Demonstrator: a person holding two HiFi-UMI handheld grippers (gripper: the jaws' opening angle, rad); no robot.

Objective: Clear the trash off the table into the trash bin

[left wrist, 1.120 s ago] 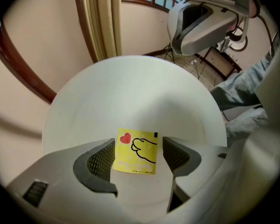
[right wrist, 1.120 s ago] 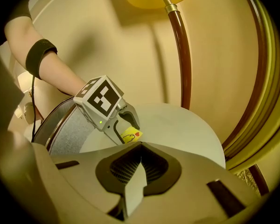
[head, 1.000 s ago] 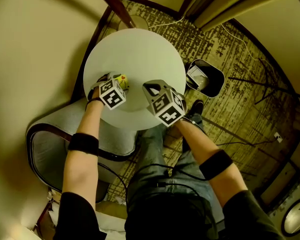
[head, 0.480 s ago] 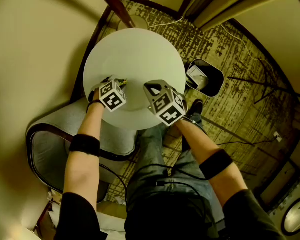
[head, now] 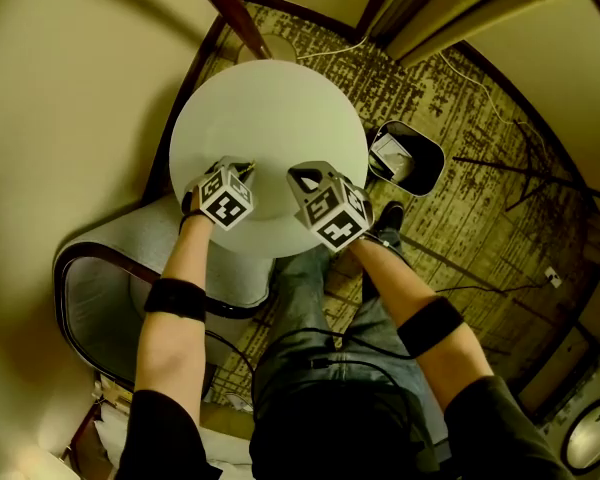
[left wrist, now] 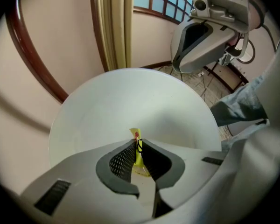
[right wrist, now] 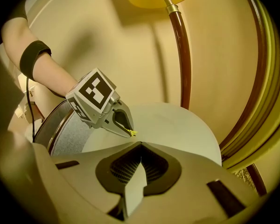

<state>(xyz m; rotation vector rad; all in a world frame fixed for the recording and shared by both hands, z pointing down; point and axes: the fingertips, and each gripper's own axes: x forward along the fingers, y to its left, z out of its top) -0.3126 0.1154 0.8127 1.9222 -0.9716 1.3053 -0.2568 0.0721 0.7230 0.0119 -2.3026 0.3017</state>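
The left gripper [left wrist: 138,143] has just been closing its jaws, which now pinch a yellow wrapper [left wrist: 138,157] (thin, standing on edge) over the near-left part of the round table [head: 280,108]; the right gripper [right wrist: 139,149] is closed with nothing in it; the trash bin [head: 432,160] stands on the carpet [head: 480,218], right of the table.

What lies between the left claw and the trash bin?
In the head view, only the shut, empty right claw, above the bare table, stands between the trash bin and the left claw, which has just closed on a yellow wrapper.
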